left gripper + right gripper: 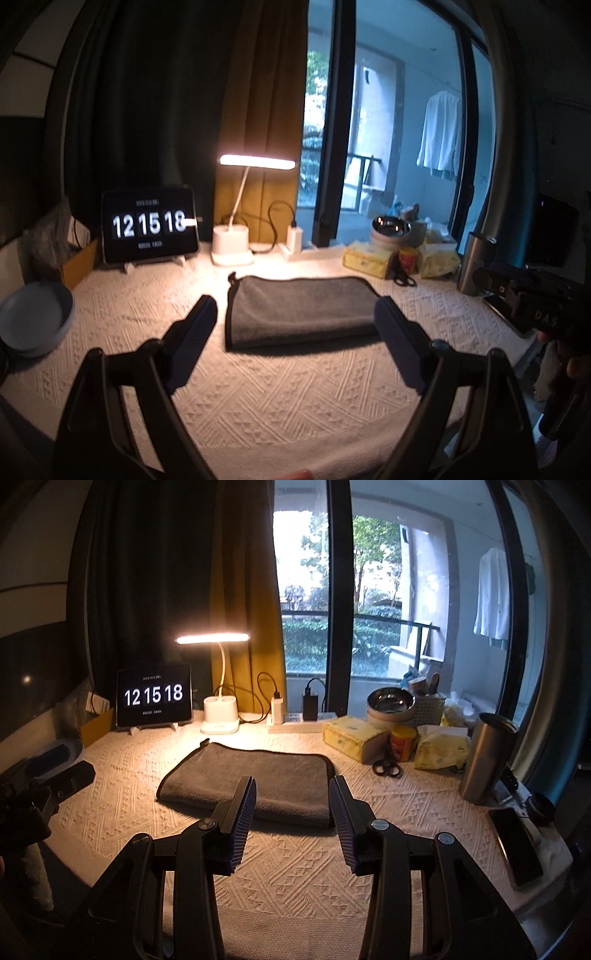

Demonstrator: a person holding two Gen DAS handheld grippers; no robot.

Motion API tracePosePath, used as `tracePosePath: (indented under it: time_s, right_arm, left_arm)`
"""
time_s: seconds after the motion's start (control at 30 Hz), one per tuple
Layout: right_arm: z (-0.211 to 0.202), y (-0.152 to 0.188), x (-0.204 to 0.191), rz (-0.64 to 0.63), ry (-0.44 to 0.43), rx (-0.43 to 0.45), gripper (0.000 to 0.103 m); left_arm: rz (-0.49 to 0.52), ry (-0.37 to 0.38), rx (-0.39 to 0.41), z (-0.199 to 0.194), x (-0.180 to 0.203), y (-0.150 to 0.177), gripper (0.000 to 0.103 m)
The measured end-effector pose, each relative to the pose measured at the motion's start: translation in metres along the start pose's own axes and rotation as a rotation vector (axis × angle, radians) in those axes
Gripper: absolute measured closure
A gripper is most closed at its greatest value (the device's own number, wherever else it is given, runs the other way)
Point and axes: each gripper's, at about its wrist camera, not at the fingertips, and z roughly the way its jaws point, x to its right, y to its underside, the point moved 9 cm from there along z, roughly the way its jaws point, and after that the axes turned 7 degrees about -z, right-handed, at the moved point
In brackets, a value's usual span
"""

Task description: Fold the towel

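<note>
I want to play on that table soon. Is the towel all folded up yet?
Nearly, it seems. The grey towel already lies on the tablecloth as a neat doubled rectangle. Nothing is in hand: the left gripper and the right gripper are both open and off the towel. Whether another fold is left, I can't tell.

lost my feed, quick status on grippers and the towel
Left gripper open, empty. Right gripper open, empty. Gray towel lies folded on the tablecloth, untouched. Scissors sit off its right end, apart.
</note>
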Motion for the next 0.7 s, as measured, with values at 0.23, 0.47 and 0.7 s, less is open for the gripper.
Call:
tracePosePath:
  time_s: [0.23,0.47,0.7]
  right_arm:
    - [-0.023,-0.009,0.003,0.011,0.021,0.070,0.059]
    - [-0.043,-0.015,-0.001,-0.011,0.026,0.127,0.059]
    - [-0.060,-0.024,-0.010,-0.054,0.018,0.195,0.045]
  left_arm:
    - [0.008,0.003,0.072,-0.017,0.003,-0.012,0.015]
    - [0.010,-0.003,0.115,-0.029,0.005,-0.018,0.015]
    - [0.004,-0.052,0.204,-0.047,0.000,-0.029,0.015]
